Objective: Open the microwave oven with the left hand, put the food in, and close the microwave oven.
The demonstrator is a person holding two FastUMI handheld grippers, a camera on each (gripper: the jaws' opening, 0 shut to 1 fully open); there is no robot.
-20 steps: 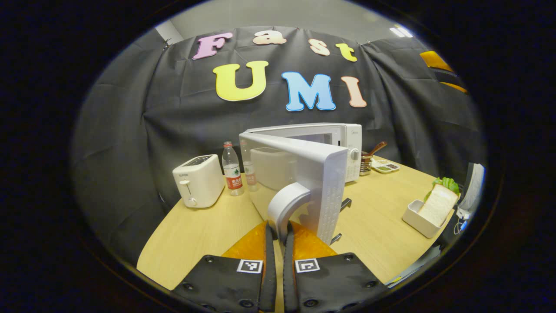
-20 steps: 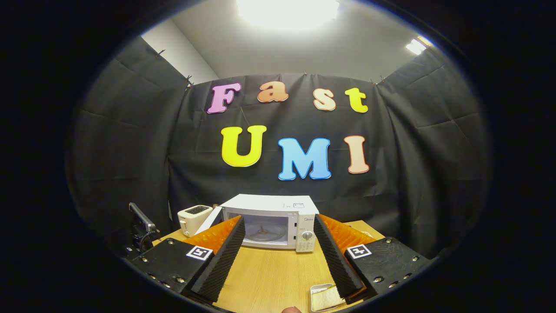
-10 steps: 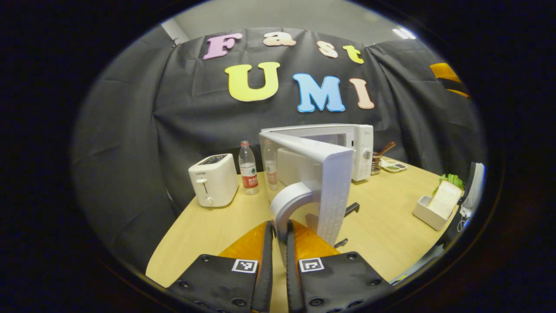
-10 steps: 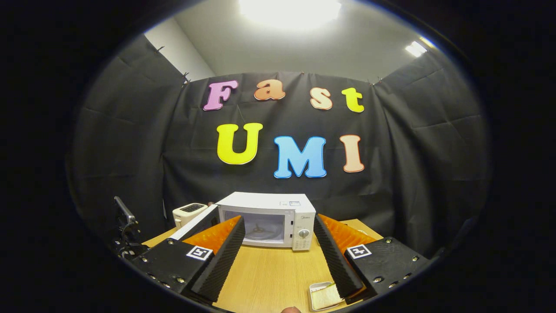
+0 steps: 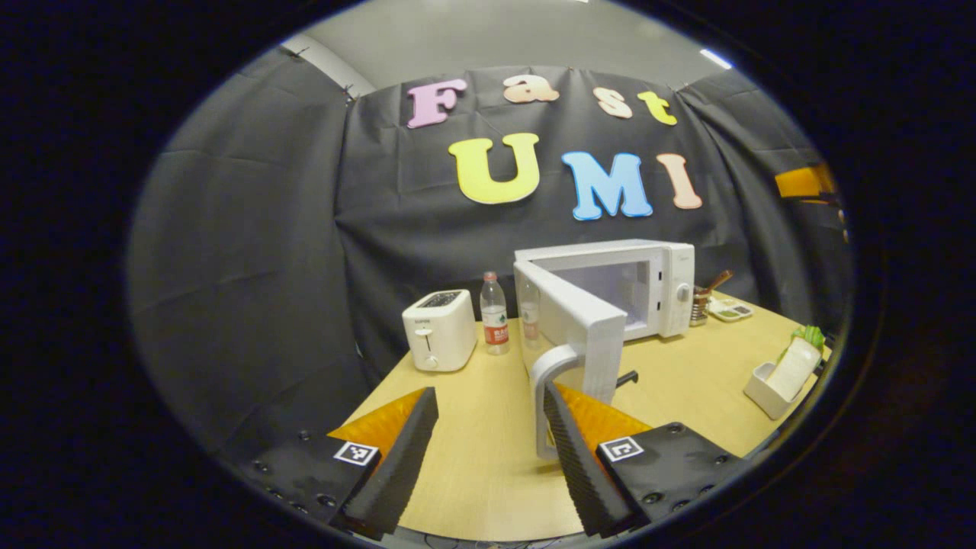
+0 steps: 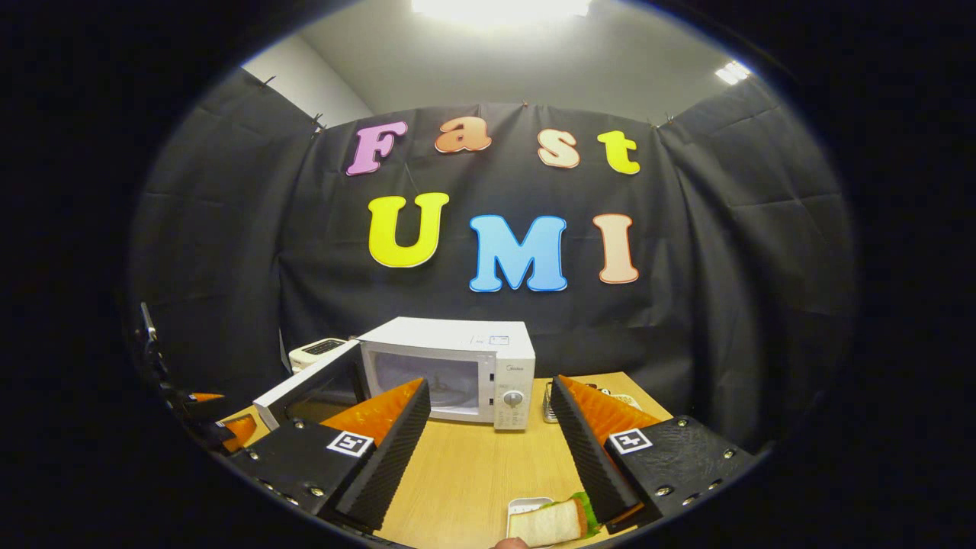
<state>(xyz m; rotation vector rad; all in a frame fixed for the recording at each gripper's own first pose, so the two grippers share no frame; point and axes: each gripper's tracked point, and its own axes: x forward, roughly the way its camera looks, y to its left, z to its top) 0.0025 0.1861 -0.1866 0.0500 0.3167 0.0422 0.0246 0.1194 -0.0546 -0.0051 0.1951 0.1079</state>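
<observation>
White and boxy, the microwave oven (image 5: 648, 286) sat at one o'clock on the pale wooden table (image 5: 473, 457), its door (image 5: 579, 320) swung wide. The left gripper (image 5: 488, 450) was spread wide, gripping nothing, the door's curved white handle (image 5: 545, 389) just beside its right finger. The right gripper (image 6: 488, 450) was also wide, and the sandwich in a white tray (image 6: 545, 522) lay at six o'clock between its fingers.

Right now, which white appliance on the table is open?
The microwave oven: its door is swung out toward the left hand-held gripper, cavity exposed. The toaster to its left is smaller, with only top slots and no door.
</observation>
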